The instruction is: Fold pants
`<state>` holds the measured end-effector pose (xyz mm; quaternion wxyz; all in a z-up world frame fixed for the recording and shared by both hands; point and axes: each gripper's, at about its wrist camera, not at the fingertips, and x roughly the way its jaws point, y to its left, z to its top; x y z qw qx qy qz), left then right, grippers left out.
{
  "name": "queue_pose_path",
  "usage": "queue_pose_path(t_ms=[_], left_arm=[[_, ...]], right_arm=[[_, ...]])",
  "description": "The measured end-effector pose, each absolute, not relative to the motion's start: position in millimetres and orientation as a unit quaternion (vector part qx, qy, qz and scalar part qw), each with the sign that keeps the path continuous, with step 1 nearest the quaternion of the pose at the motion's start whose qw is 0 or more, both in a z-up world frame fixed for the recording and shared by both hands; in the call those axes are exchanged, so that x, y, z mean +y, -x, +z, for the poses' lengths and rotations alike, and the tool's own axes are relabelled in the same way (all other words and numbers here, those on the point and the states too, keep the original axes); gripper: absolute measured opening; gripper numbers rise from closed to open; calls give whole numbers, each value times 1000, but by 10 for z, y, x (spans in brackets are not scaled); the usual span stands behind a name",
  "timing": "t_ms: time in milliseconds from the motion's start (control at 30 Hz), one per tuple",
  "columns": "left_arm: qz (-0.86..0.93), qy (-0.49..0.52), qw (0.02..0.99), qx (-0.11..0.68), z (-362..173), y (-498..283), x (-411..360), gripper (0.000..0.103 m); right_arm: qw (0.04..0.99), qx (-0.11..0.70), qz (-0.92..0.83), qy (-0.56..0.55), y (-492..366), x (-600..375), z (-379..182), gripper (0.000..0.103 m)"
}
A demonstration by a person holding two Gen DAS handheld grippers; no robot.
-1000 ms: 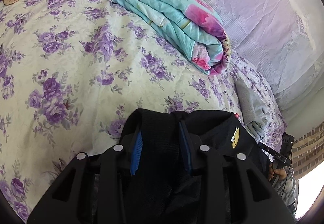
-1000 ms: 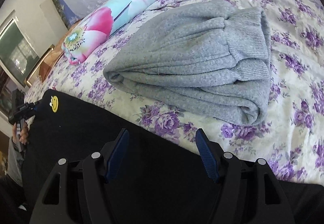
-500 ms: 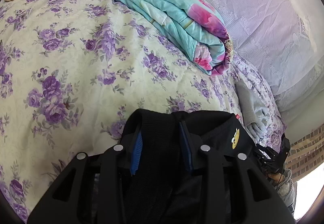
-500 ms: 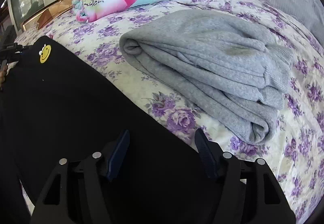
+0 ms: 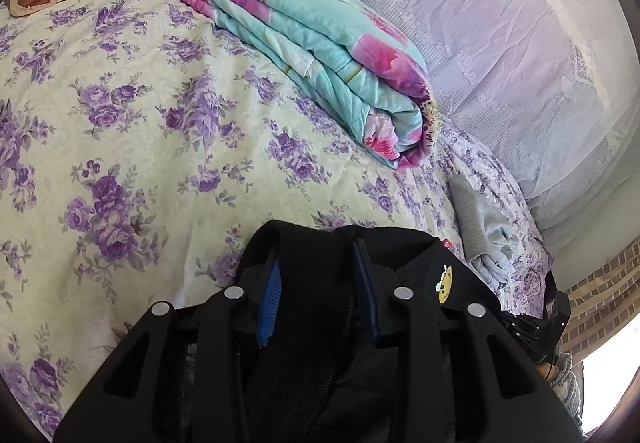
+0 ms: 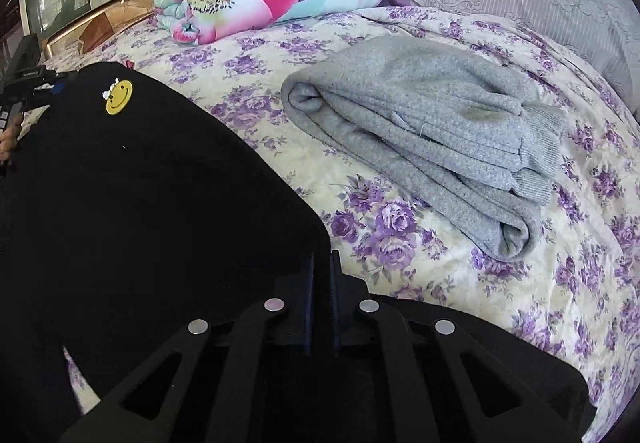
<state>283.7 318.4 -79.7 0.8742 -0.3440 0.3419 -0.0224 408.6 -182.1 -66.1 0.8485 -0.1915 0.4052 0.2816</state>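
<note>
Pants (image 6: 160,203): black, soft, limp, lay at bed's (image 5: 120,123) near edge | left gripper (image 5: 316,283) clamped bunched waistband | right gripper (image 6: 320,283) pinched shut on fabric edge | best held at corners.

Bedspread (image 5: 132,147): underlies all items.
Pants (image 6: 160,211): spread on the bedspread, directly under and left of the right gripper (image 6: 320,267), their edge between its fingers; a fold of them sits between the fingers of the left gripper (image 5: 316,271).
Folded garment (image 6: 432,155): on the bedspread, ahead and right of the right gripper, apart from the pants.
Folded quilt (image 5: 320,47): ahead of the left gripper, well beyond the pants, beside the curtain (image 5: 500,43) at the bed's far edge.
</note>
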Motion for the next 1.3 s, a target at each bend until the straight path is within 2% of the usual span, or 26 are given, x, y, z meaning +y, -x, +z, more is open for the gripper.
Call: queue_pose_path(t_ms=[67,133,233,367,533,567,600,633,767,833,933,1300], left_arm=[[-25,350,876,332,-769,-2801,3205,31],[-24,359,878,315,-708,-2742,3255,15],[-38,390,872,293,-651,-2667,3355,14],[-60,409,856,311,-693,-2680,3335,11],[-59,418,848,320,-677,-2640,3294,12],[-51,418,847,325,-684,-2650,3290,15],[-50,418,843,333,-701,-2678,3280,27],[-48,417,842,340,-721,-2696,3277,33],[-35,403,836,370,-811,-2784,3239,32],[-25,400,837,373,-819,-2786,3262,12],[-34,425,831,358,-809,-2723,3349,2],[-75,444,830,330,-523,-2506,3316,2]], right_arm=[[855,395,283,183,-3951,-1848,-554,7],[859,387,285,179,-3788,-1865,-435,7],[863,376,287,176,-3508,-1907,-255,7],[867,371,283,177,-3190,-1928,-144,7],[871,366,282,167,-2917,-1974,-68,7],[872,365,281,165,-2899,-1985,-58,7],[874,364,280,161,-2876,-1996,-45,7],[875,362,281,158,-2857,-2004,-35,7],[875,360,283,155,-2773,-2013,-7,7],[876,357,283,156,-2752,-2026,9,7],[880,353,281,150,-2716,-2062,39,7],[886,338,287,137,-2388,-2140,112,7]])
